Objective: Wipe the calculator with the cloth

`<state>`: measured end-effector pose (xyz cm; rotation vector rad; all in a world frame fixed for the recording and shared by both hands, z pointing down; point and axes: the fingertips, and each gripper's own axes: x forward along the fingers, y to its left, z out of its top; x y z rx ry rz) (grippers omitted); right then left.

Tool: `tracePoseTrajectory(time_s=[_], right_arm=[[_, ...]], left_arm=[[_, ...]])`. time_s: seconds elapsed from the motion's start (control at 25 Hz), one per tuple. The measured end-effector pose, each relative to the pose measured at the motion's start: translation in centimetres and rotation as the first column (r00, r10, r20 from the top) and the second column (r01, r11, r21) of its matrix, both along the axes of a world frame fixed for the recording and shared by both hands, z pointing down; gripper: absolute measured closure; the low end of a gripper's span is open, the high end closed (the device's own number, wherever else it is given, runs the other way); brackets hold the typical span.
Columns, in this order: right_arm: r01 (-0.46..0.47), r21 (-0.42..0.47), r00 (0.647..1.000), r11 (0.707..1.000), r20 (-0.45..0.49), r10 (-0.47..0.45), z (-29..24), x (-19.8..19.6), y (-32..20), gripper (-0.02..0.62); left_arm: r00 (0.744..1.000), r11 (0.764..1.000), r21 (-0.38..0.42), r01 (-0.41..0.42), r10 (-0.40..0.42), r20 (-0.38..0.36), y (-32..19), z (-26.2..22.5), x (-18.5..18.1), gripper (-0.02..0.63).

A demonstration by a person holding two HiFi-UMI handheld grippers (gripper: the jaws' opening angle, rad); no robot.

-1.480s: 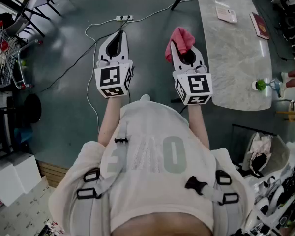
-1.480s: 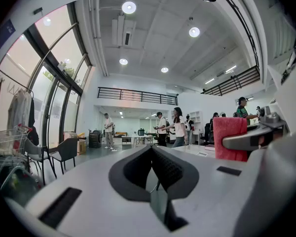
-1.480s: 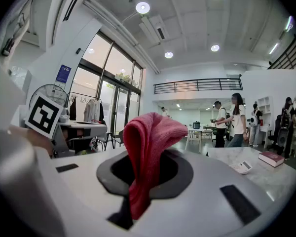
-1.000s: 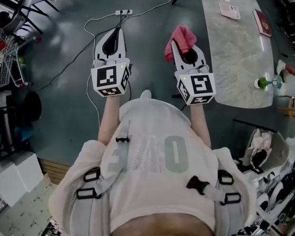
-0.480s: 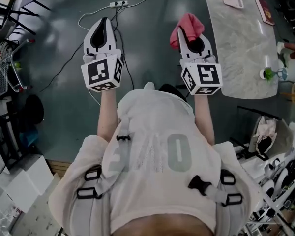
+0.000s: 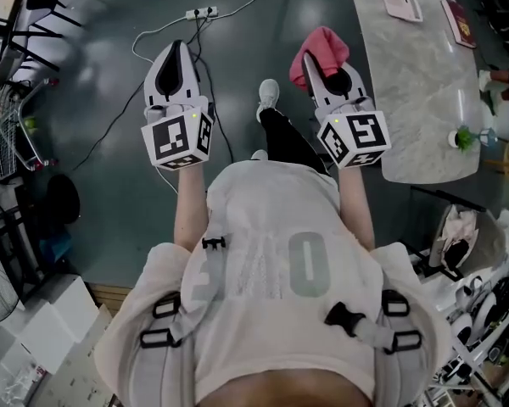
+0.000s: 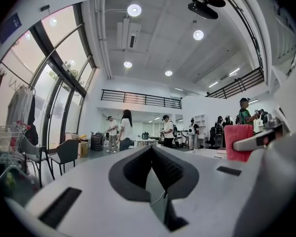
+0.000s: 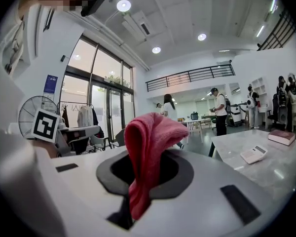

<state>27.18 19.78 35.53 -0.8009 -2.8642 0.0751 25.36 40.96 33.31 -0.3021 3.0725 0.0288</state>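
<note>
Large pale "0" on the person's shirt (image 6: 305,265), behind the right gripper (image 6: 312,60), fainter letters beside it unreadable, blue sign (image 8: 50,84) left of that gripper illegible

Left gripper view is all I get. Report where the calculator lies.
Observer: The calculator lies on the marble table, ahead and to the right of the right gripper.
Operator: Confirm that gripper's grip.
Observer: Its jaws are shut on the cloth, which folds over above them.
Operator: List what else is on that table.
Observer: A dark red book lies beside the calculator, and a green plant stands at the near end.
</note>
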Motion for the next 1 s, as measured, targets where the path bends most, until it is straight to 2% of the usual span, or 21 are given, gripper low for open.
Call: tracePoseTrajectory(time_s=[0.2,0.32,0.52,0.72,1.0], right_arm=[[0.045,-0.036,0.999,0.998,0.006,-0.045,0.3,-6.0,0.1,0.536],[0.063,-0.052,0.998,0.997,-0.008,-0.064,1.1,-10.0,0.5,0.535],[0.093,-0.039,0.995,0.995,-0.033,-0.094,1.3,-17.5,0.9,0.536],[0.066,-0.01,0.997,0.998,-0.04,-0.066,0.9,-25.0,-1.0,0.535],[-0.061,-0.044,0.994,0.997,-0.092,0.056,1.9,-33.9,-6.8,0.537]], left_arm=[[1.0,1.0,-0.017,0.018,-0.017,0.018,-0.5,-0.1,-4.0,0.586],[0.999,0.999,-0.026,0.031,-0.031,-0.008,-0.6,0.8,-7.0,0.586],[0.999,0.999,-0.038,0.031,-0.033,-0.034,-1.3,0.9,-14.4,0.586],[0.999,0.999,-0.038,-0.021,0.019,-0.036,-3.8,0.0,-23.0,0.587],[0.982,0.981,-0.07,-0.18,0.175,-0.066,-10.4,0.5,-33.9,0.587]])
